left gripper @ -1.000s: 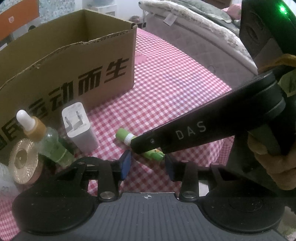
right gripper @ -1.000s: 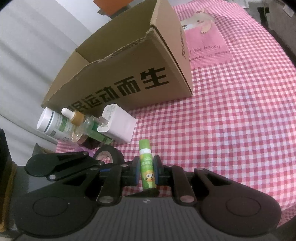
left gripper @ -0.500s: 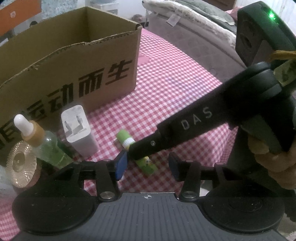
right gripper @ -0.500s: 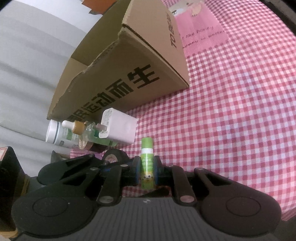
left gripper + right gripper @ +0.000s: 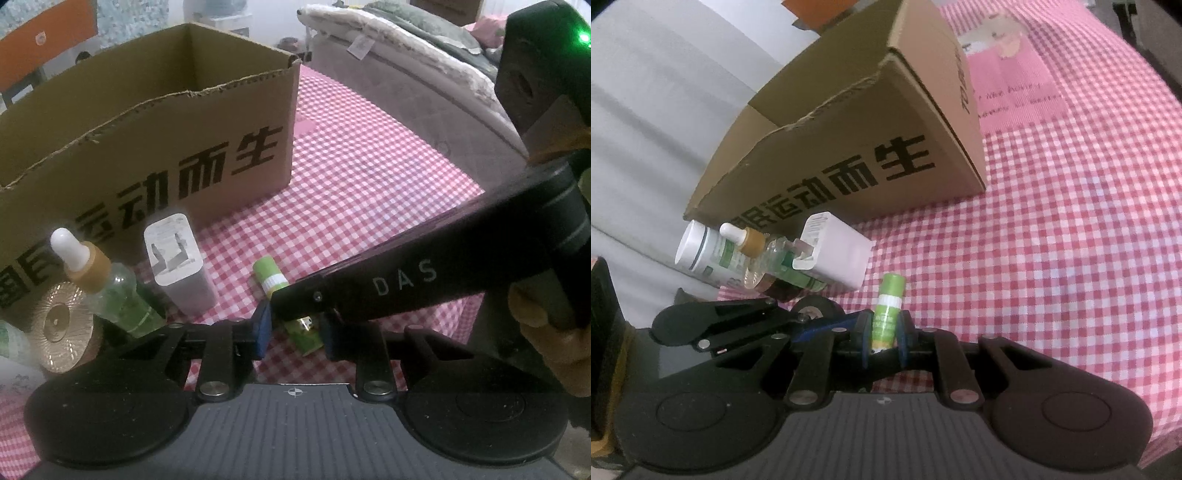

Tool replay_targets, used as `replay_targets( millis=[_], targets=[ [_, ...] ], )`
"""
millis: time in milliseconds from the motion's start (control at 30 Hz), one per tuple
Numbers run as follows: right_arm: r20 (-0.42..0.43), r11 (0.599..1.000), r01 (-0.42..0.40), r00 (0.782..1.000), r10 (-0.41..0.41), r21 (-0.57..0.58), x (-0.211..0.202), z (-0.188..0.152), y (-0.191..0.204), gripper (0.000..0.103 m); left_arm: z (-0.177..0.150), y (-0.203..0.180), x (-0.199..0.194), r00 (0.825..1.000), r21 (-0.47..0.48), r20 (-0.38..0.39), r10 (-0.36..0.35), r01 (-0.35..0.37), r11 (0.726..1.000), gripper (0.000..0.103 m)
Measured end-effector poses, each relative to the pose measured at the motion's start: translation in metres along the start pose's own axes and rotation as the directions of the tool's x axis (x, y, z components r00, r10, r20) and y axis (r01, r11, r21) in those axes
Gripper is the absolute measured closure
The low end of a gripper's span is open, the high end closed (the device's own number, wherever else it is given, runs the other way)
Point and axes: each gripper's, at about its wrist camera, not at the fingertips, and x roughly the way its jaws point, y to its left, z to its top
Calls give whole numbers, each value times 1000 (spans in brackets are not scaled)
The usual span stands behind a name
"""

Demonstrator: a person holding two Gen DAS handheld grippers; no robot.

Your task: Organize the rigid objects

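Note:
My right gripper (image 5: 884, 341) is shut on a green lip balm tube (image 5: 887, 311), cap pointing away, held just above the checked cloth. In the left wrist view the same tube (image 5: 271, 277) shows under the right gripper's black arm (image 5: 399, 286). My left gripper (image 5: 293, 328) is open and empty, its jaws either side of the tube's lower end. An open cardboard box (image 5: 155, 147) with black characters stands behind; it also shows in the right wrist view (image 5: 857, 140).
A white charger (image 5: 177, 266), a dropper bottle (image 5: 107, 291) and a gold-lidded jar (image 5: 61, 328) stand before the box. A white and green bottle (image 5: 705, 258) and a black tape roll (image 5: 816, 310) lie at left. A bed (image 5: 406, 62) borders the table.
My right gripper has tilted and lifted the lip balm slightly, its cap now pointing more toward the box. The left gripper stays open just below it.

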Motion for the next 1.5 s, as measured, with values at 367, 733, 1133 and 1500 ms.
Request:
replay_targets(
  millis=[367,733,1133,1500],
  targets=[
    [105,996,26,994,-16,-88,-36,-5,35,87,0,-6,-52,990,15,137,25,-28,1000,80],
    [229,962,1,971,64,-271,-73,21,102,87,24,23,-109,951,-48,289,111,-101,994,80],
    [222,942,-83,962,162,-326,-51,79,134,96,48,73,-112,945,-180,309,109,-54,982,82],
    [384,994,60,923,-21,-91,-126,16,39,61,10,39,-80,977,-86,192,-91,109,990,79]
  ],
)
